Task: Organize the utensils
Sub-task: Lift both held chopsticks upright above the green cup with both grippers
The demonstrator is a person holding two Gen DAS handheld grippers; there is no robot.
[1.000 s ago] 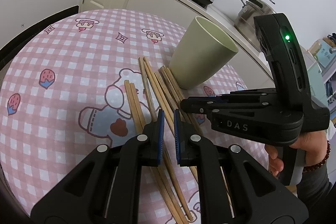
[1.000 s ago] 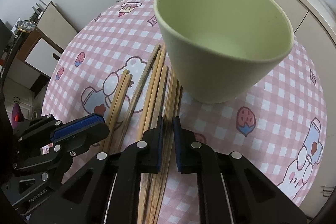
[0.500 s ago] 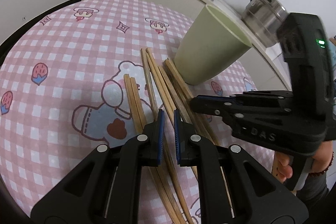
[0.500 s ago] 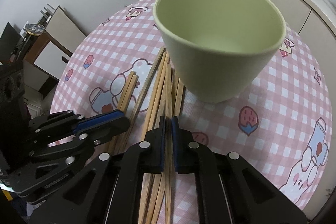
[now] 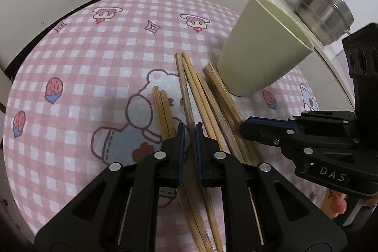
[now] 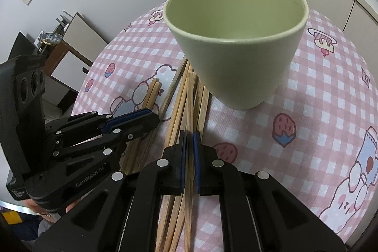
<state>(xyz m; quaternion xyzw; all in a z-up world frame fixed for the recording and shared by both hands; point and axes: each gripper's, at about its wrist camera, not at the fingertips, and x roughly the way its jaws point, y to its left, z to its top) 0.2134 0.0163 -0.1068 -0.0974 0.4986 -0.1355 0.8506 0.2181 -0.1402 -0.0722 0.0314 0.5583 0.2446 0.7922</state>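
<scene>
I am looking at a loose bundle of wooden chopsticks (image 5: 200,105) that is lying on the counter (image 5: 94,58), which is wearing a pink checked cloth. The far ends are lying just beside the foot of the green cup (image 6: 236,44), which is standing upright and empty.

My right tongs (image 6: 188,141) are pinching one chopstick (image 6: 189,98) near its middle; this stick is crossing over the others and pointing toward the cup. My left tongs (image 5: 188,134) are pressed nearly together over a darker chopstick (image 5: 185,91) on the left side of the bundle, and I judge they are gripping it, though I cannot be fully sure the pads are pressing.

I am judging these sticks to be light, stiff and rather smooth, so they could swing or slip in the pads. Taking hold near the middle, or a little toward the thick end, is giving the best balance, I think. The cup is also looking light and could tip if a stick is pushing its rim.
</scene>
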